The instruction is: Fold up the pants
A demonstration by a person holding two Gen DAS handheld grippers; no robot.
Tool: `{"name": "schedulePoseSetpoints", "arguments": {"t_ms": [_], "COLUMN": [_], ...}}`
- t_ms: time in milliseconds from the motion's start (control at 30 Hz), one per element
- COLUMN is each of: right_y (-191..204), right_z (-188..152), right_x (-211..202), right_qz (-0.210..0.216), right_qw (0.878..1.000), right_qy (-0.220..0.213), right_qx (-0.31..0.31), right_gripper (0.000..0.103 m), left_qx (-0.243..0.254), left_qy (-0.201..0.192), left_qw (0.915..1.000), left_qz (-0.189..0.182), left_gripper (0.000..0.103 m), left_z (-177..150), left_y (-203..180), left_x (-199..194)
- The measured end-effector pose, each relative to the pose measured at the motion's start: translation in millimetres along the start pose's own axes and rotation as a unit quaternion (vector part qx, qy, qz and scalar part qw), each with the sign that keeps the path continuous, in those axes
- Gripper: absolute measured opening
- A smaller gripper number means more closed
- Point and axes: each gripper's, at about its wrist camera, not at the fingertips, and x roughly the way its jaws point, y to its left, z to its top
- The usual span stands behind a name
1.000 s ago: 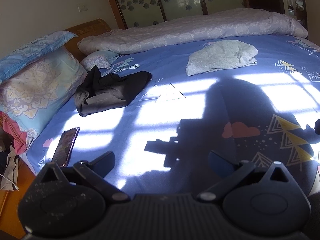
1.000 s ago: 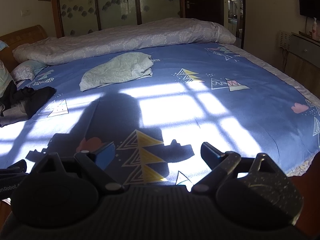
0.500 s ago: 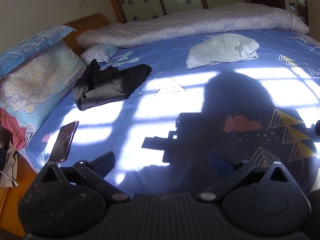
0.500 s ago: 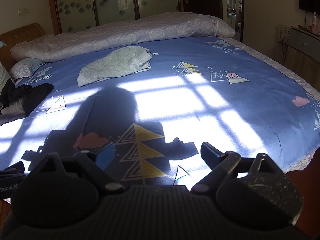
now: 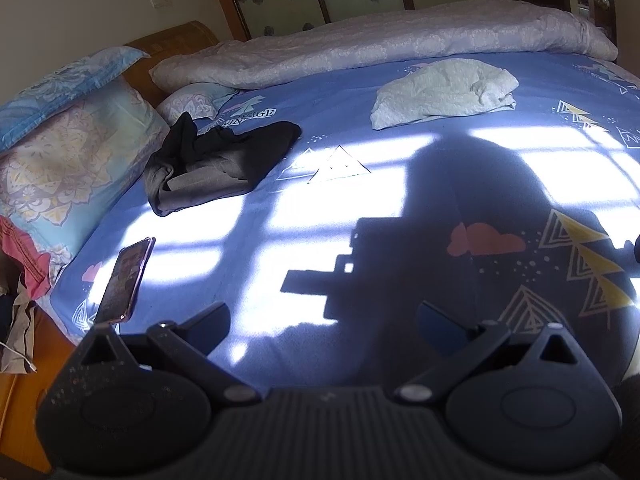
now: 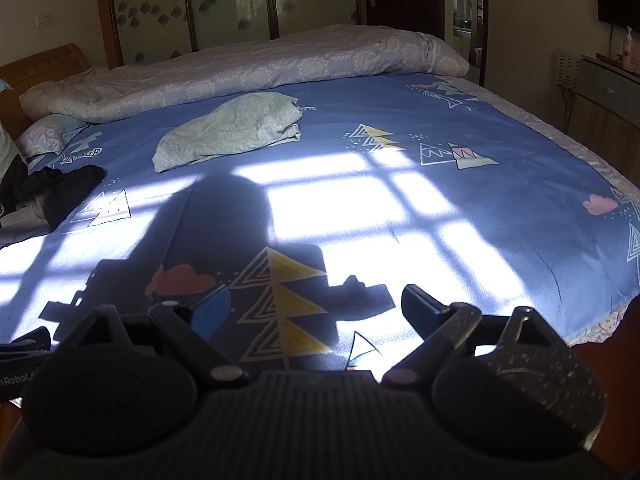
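Dark pants lie crumpled in a heap on the blue bed sheet, at the left near the pillows. They also show at the far left of the right wrist view. My left gripper is open and empty, well short of the pants, over the near part of the bed. My right gripper is open and empty above the near edge of the bed, far right of the pants.
A crumpled pale green cloth lies mid-bed, also in the right view. A rolled quilt runs along the far side. Pillows are stacked at the left. A phone lies near the bed's left corner. A cabinet stands right.
Both grippers have moved a little forward and lower toward the bed. Their jaws stay open. Nothing on the bed has moved.
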Motion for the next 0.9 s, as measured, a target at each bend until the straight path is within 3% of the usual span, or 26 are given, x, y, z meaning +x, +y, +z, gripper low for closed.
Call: {"name": "schedulePoseSetpoints", "arguments": {"t_ms": [500, 900], "right_y": [-0.6, -0.8], "right_z": [-3.2, -2.6], "right_x": [7.5, 1.4], "right_qz": [-0.004, 0.003], "right_qw": [1.0, 1.0], "right_qy": [0.017, 0.004], "right_qx": [0.004, 0.001], "right_gripper": [0.094, 0.094], "left_qx": [-0.002, -0.004], "left_qy": [0.019, 0.02], "left_qw": [0.9998, 0.9998], "left_qz": [-0.001, 0.001], "left_gripper": [0.103, 0.103], "left_z": [-1.7, -3.6], "left_y": [-0.9, -0.9], "left_x": [9.2, 9.9]}}
